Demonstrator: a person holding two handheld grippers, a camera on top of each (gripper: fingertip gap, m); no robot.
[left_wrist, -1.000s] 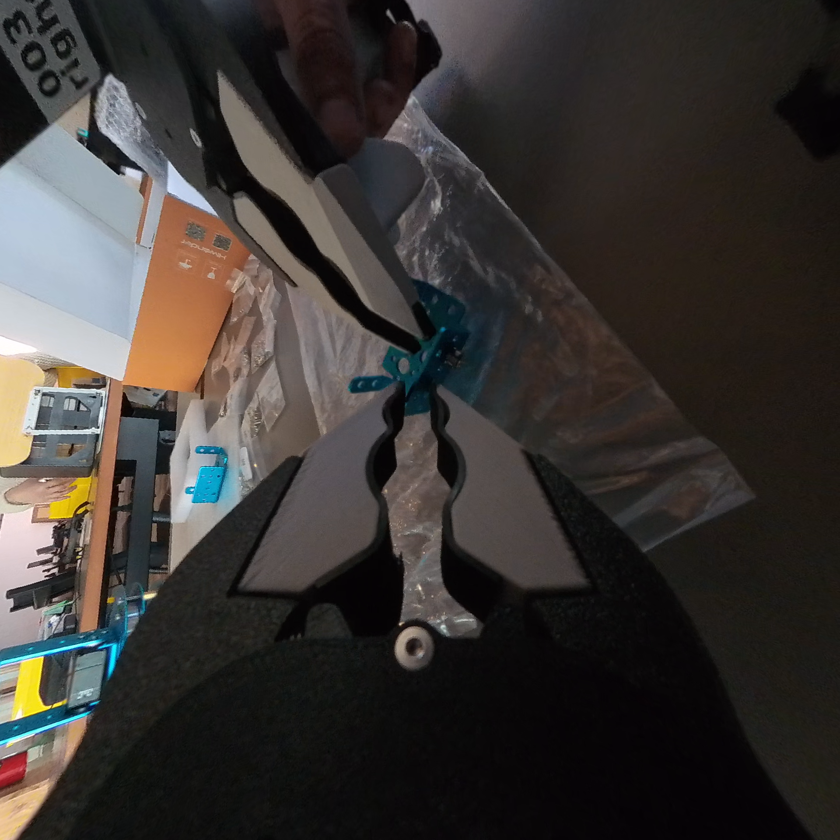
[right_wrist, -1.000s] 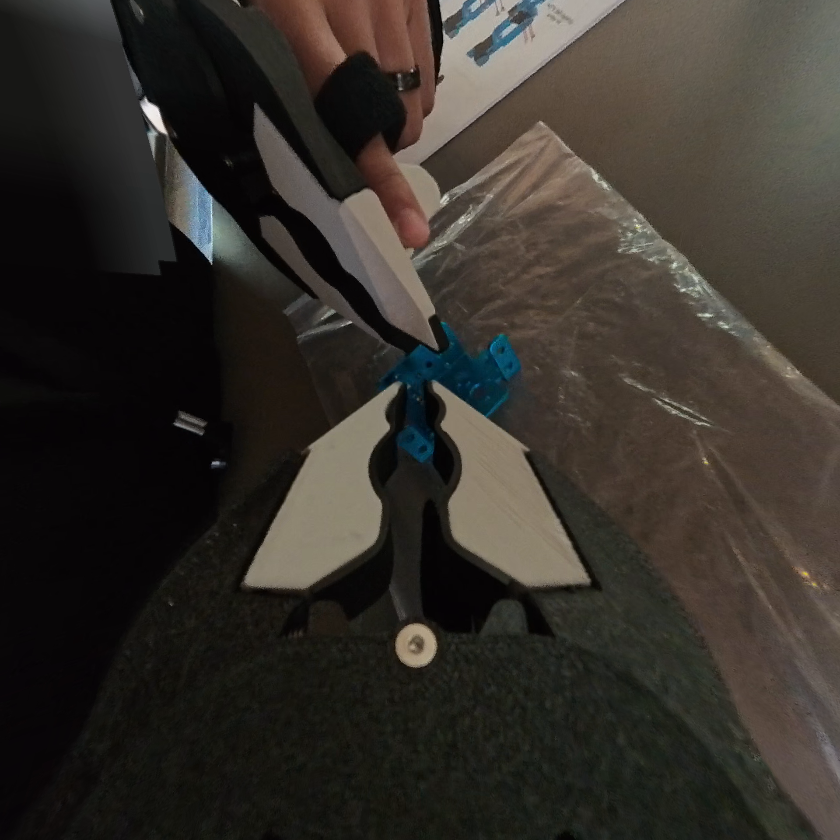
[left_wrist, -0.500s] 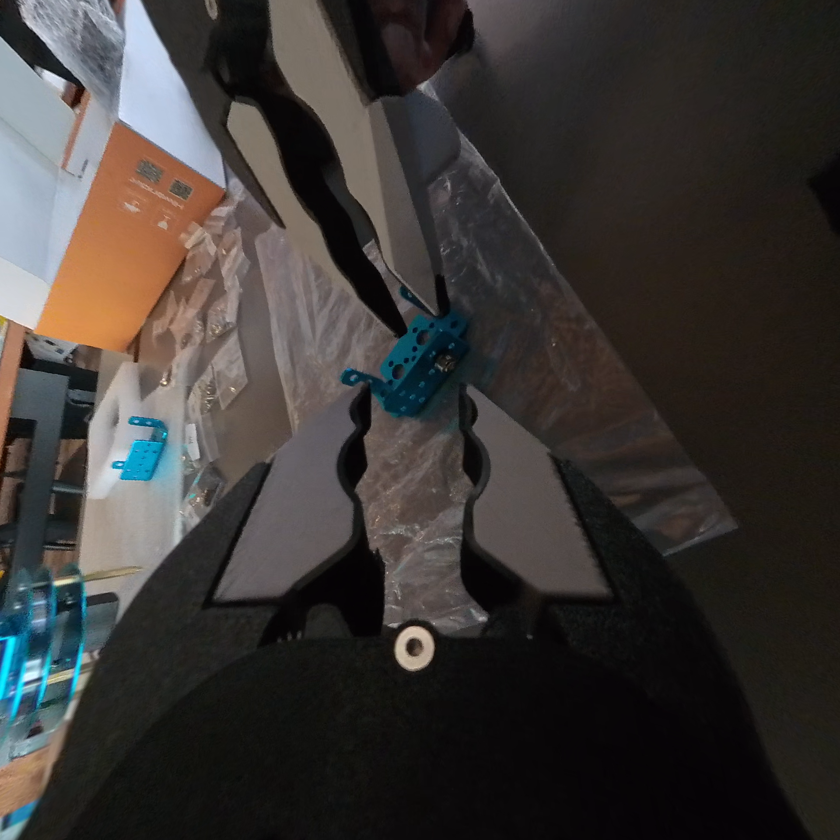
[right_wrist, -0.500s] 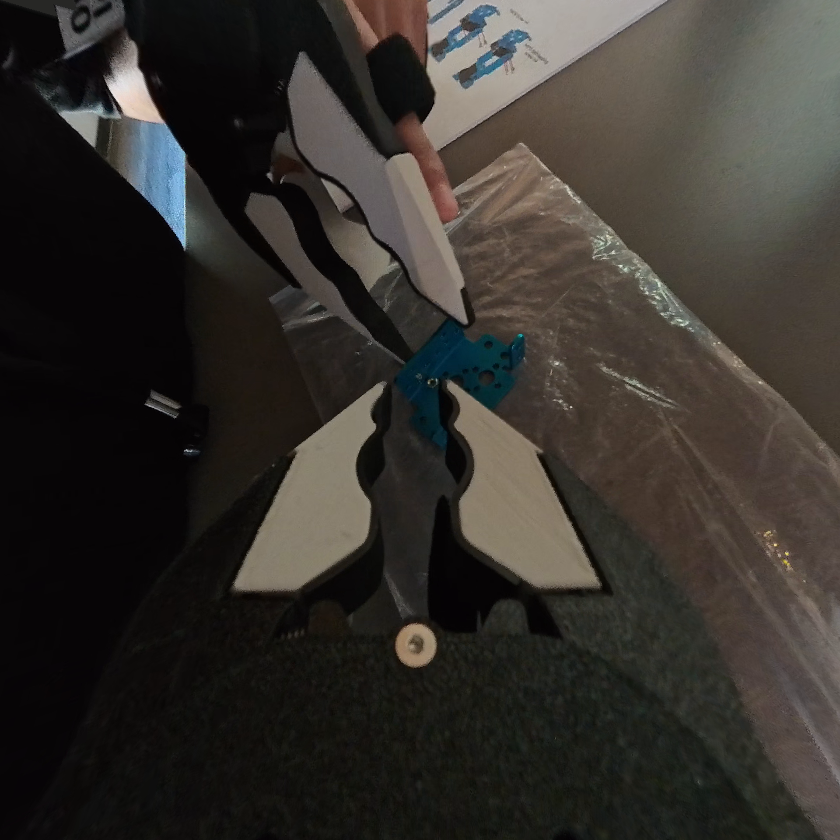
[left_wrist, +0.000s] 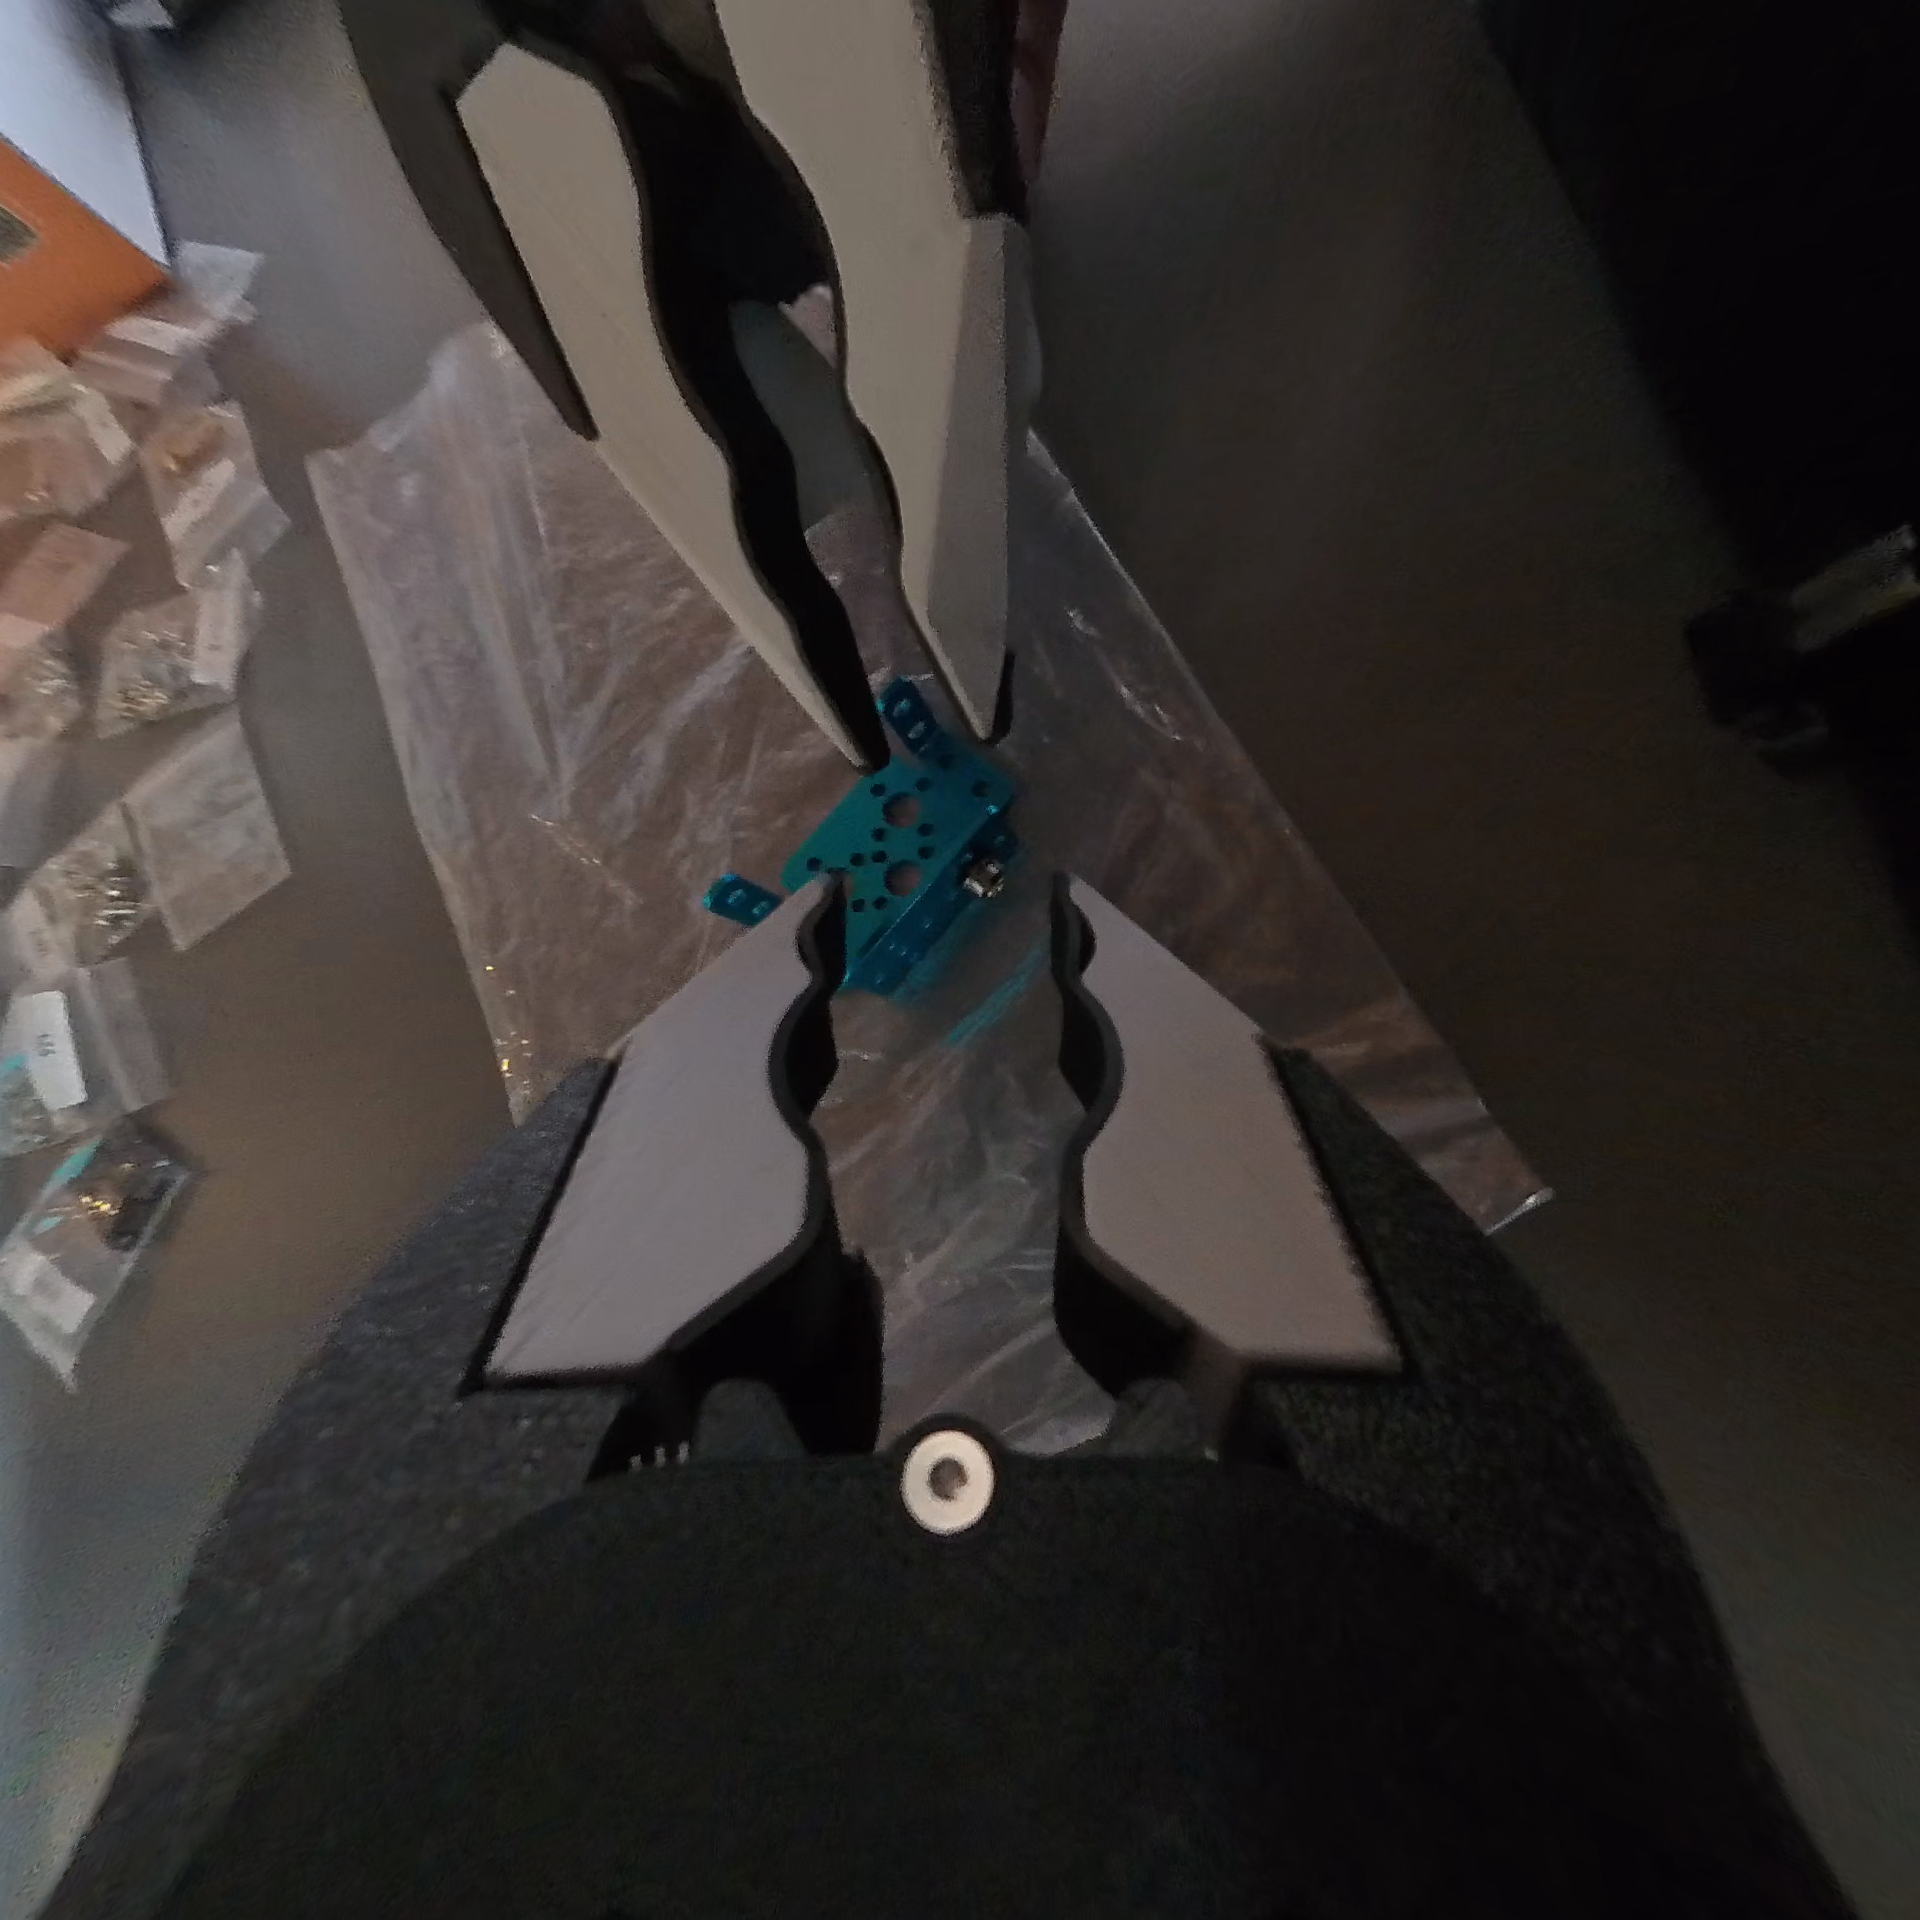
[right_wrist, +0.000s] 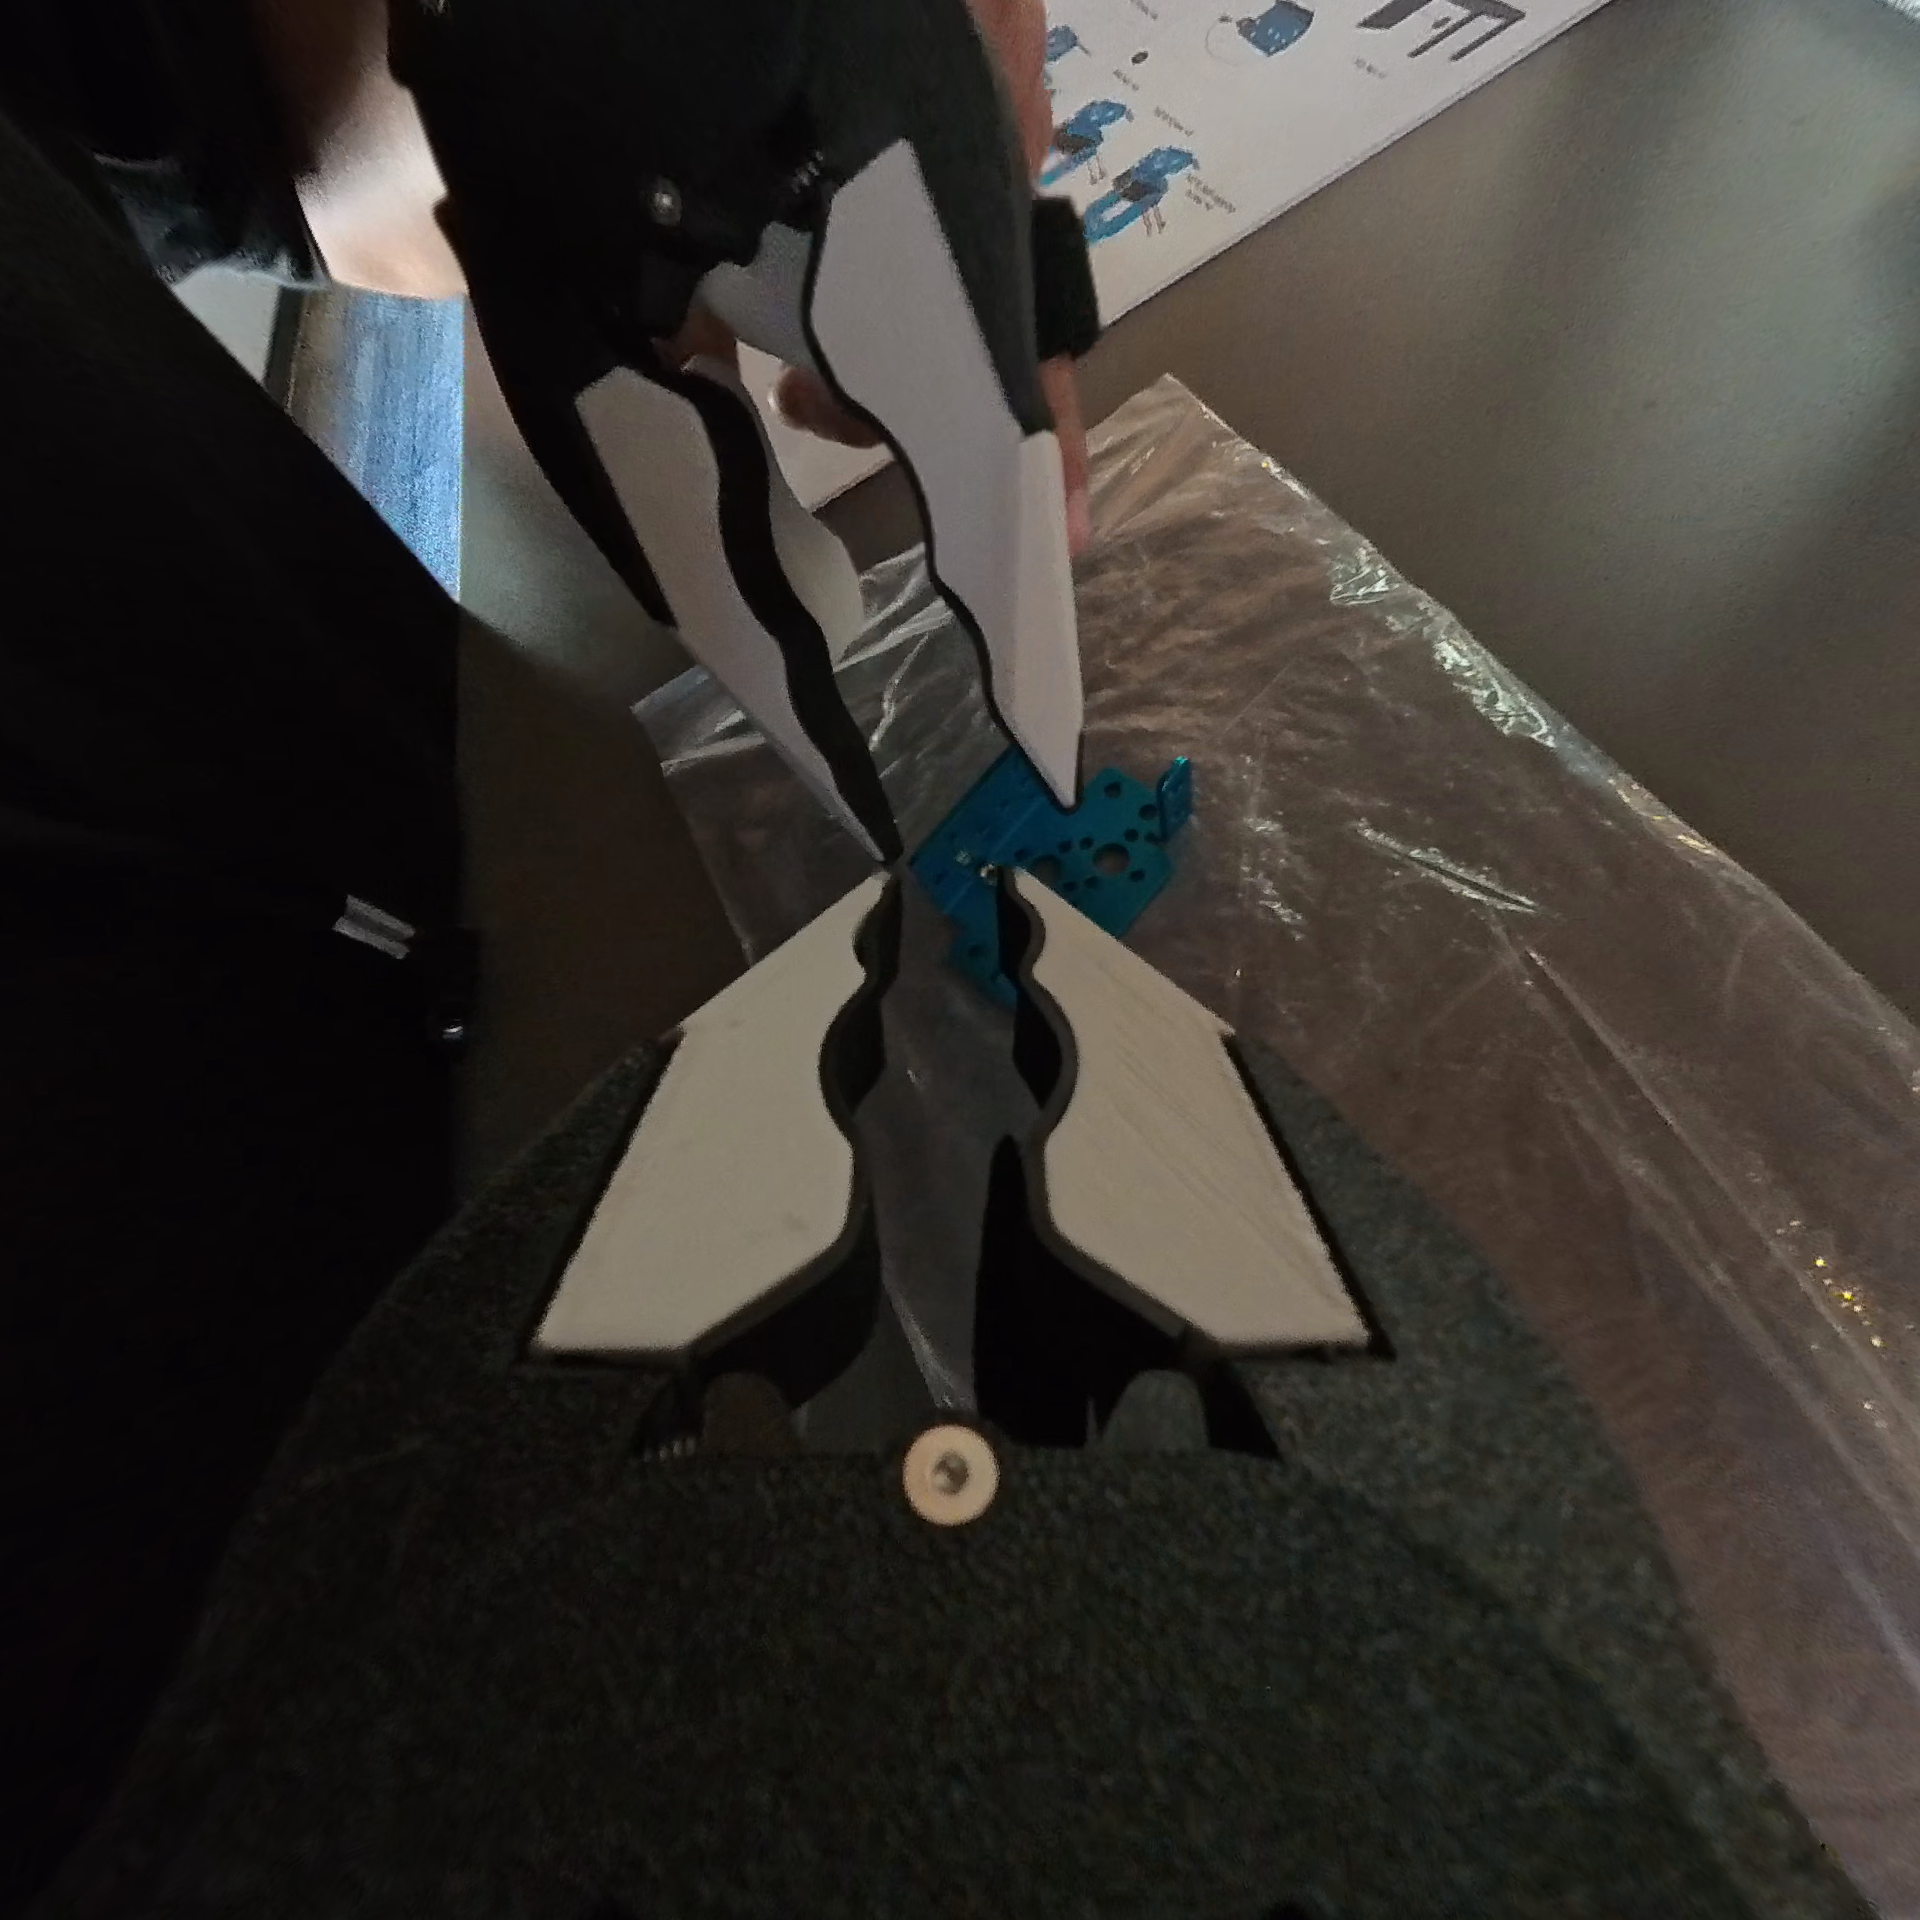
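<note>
A blue perforated metal bracket (left_wrist: 894, 842) lies on a clear plastic bag (left_wrist: 623, 727) on the dark table. My left gripper (left_wrist: 940, 883) is open, its fingertips either side of the bracket's near end. My right gripper (left_wrist: 928, 740) comes in from the opposite side, with a thin tab of the bracket between its tips. In the right wrist view the right gripper (right_wrist: 951, 878) has its jaws narrowly apart around a flange of the bracket (right_wrist: 1081, 842), which touches only the right finger. The left gripper (right_wrist: 977, 826) stands open over the bracket there.
Several small bags of hardware (left_wrist: 156, 675) and an orange box (left_wrist: 52, 249) lie at the left. A white printed sheet (right_wrist: 1247, 135) lies beyond the plastic bag (right_wrist: 1455, 831). A person's hand (right_wrist: 1070, 457) holds the left gripper. Less than 4 cm separates the two grippers' tips.
My left gripper has let go of the bracket and opened wide. My right gripper's jaws have parted a little. The bracket has come down flat onto the plastic bag.
</note>
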